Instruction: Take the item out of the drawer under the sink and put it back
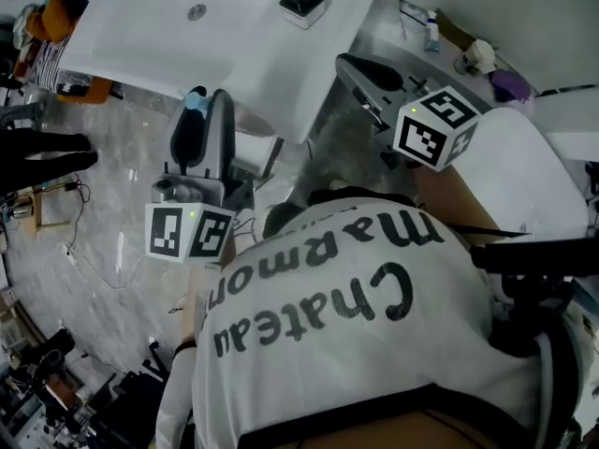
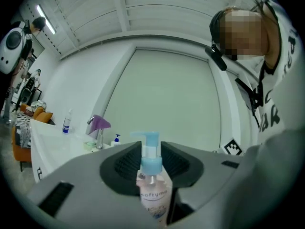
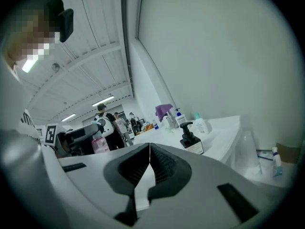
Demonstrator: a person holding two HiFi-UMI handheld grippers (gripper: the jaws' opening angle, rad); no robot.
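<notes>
The left gripper's (image 2: 151, 151) jaws are clamping the pump bottle (image 2: 155, 193) by its pink body, its blue pump head rising between the pads. The bottle is hanging in the air just in front of the white sink counter (image 1: 215, 50). The right gripper's (image 3: 149, 152) jaws are pressing together on nothing, facing the counter where a black dispenser (image 3: 191, 140) is standing.
</notes>
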